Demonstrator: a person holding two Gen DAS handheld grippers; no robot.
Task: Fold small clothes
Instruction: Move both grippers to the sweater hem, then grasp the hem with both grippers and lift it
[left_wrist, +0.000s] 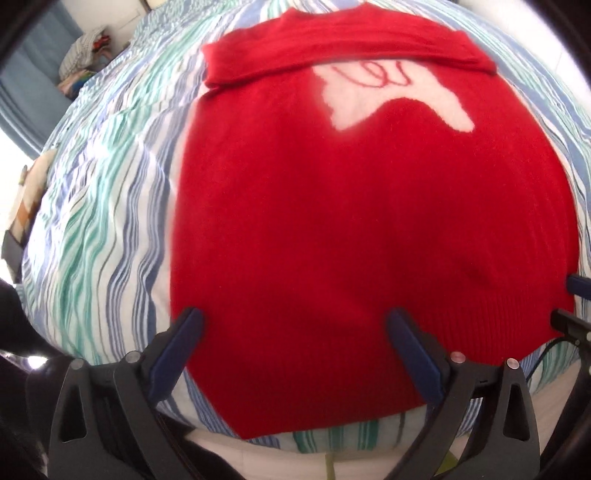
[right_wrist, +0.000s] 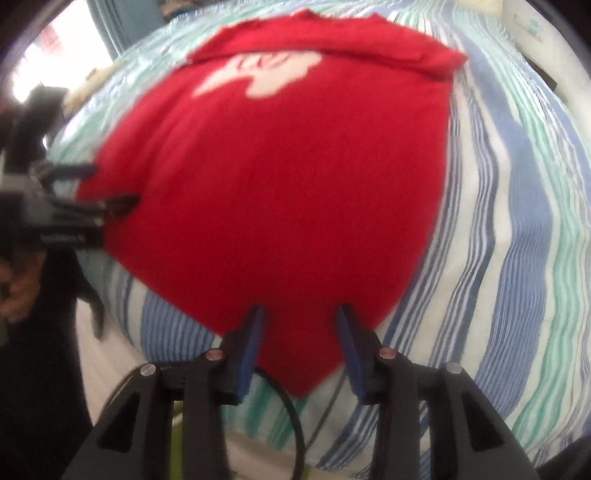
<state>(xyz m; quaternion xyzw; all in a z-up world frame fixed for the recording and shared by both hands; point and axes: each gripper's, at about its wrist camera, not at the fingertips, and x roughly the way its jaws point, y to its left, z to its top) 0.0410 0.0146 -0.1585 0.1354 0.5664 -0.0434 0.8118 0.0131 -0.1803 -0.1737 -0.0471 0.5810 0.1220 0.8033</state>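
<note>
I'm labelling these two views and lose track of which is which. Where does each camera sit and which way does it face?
Left wrist: on the left gripper, looking steeply down at the near-left hem of the red sweater; jaws open.
Right wrist: on the right gripper, over the near-right hem corner; a hand shows at left.
Shared: sweater, striped bedspread, each other's gripper.

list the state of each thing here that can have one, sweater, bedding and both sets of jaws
red sweater: spread flat on the bed, sleeves folded across the top, body not yet folded
striped bedding: spread out under the sweater, lightly rumpled
left gripper: jaws wide open over the sweater's near hem, holding nothing
right gripper: jaws partly open astride the sweater's near corner, not pressing on it
</note>
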